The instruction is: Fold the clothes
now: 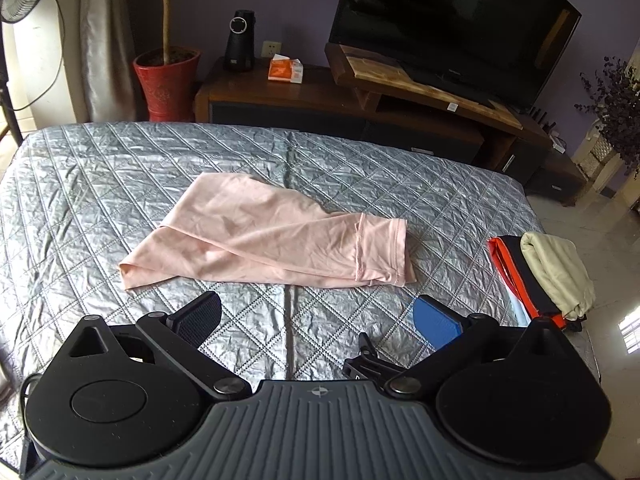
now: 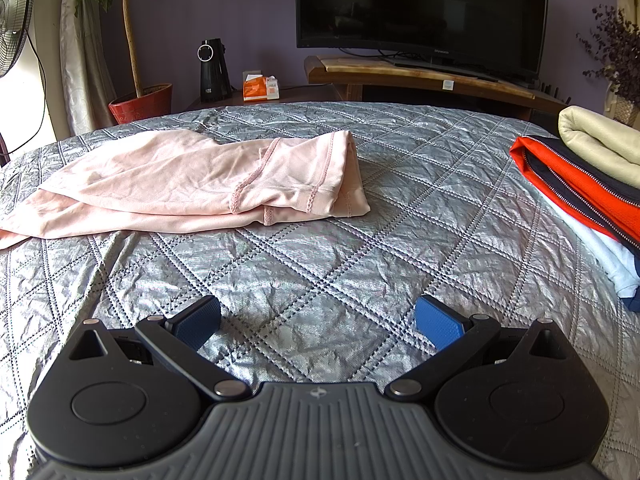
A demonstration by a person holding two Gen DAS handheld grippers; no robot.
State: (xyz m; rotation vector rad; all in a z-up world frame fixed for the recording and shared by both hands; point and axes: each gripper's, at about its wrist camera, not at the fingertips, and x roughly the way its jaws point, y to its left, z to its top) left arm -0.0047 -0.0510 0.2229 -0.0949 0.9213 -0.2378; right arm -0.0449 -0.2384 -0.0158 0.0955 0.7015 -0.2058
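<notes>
Both my grippers, left gripper (image 1: 316, 318) and right gripper (image 2: 318, 320), hang spread wide, holding nothing. Pink leggings (image 1: 256, 236) lie loosely doubled mid-quilt (image 1: 100, 184), needing more folds; finished stack (image 2: 580, 168) sits at the right.

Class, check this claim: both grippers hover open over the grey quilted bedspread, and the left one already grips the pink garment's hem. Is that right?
Not quite. The left gripper grips nothing: in the left wrist view its fingers stand apart, short of the pink garment. The rest holds: the right gripper is open too, and both hover over the grey quilted bedspread.
</notes>
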